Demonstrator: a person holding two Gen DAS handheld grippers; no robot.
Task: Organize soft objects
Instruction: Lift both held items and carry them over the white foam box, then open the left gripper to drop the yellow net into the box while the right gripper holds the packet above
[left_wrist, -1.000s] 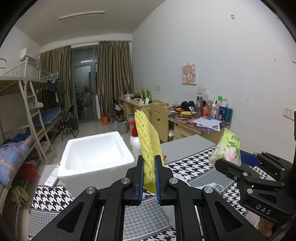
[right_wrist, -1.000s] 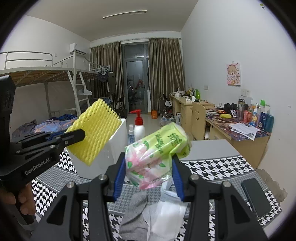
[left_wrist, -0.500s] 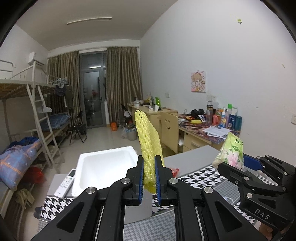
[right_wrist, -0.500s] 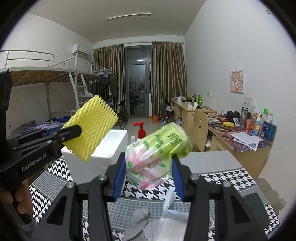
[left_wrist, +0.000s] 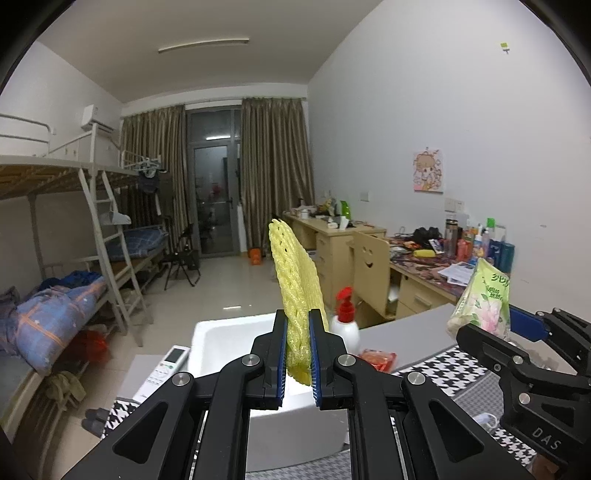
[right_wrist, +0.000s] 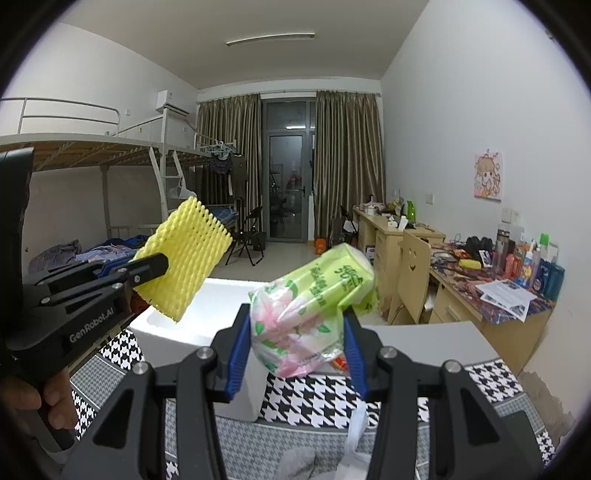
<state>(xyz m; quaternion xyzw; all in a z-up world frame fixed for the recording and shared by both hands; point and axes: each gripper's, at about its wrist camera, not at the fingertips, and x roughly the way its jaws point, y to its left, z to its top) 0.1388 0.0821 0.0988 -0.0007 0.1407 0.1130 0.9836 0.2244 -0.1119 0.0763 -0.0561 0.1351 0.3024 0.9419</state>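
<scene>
Up in the air, a yellow foam fruit-net sleeve (left_wrist: 295, 291) stands on edge, pinched at its lower end by the left gripper (left_wrist: 298, 354), whose blue pads are pressed almost together. Just right of it, the right gripper (right_wrist: 295, 347) clamps a green-and-pink floral plastic pack of tissues (right_wrist: 314, 306), tilted up to the right. Both hang over the near rim of a white foam box (left_wrist: 229, 332), its cavity open below. Only the left view shows a red-capped pump bottle (left_wrist: 345, 317) and a white remote (left_wrist: 168, 363) beside the box; only the right view shows the hand (right_wrist: 44, 398) gripping the left tool, and the grey cloth (right_wrist: 299, 461) on the black-and-white houndstooth mat (right_wrist: 314, 398).
</scene>
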